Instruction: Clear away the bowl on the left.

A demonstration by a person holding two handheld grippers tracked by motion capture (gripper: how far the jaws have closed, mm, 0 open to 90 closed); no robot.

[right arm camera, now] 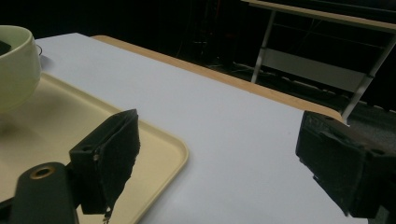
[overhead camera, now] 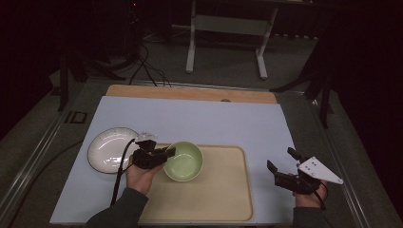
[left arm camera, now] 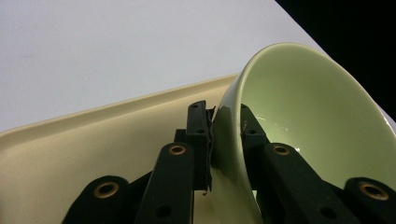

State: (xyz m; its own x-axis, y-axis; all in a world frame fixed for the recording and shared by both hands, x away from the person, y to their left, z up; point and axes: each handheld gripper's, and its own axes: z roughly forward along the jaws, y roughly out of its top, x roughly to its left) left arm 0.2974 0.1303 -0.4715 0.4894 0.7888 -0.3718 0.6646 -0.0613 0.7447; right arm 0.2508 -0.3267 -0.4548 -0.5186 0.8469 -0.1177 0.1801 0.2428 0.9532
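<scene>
Left gripper (overhead camera: 167, 153) has its jaws clamped on the rim of the green bowl (overhead camera: 183, 161), one jaw inside the wall, one outside. Landmark is the beige tray (overhead camera: 223, 199): bowl is over the tray's far-left corner, rim tipped; can't tell whether it touches the tray. White plate (overhead camera: 108, 149) sits on the counter (overhead camera: 199, 118) just left of the tray. Right gripper (overhead camera: 281, 165) hovers off the tray's right edge, jaws wide apart, nothing between them.

Overhead and two close views, shared tray (overhead camera: 228, 199)
</scene>
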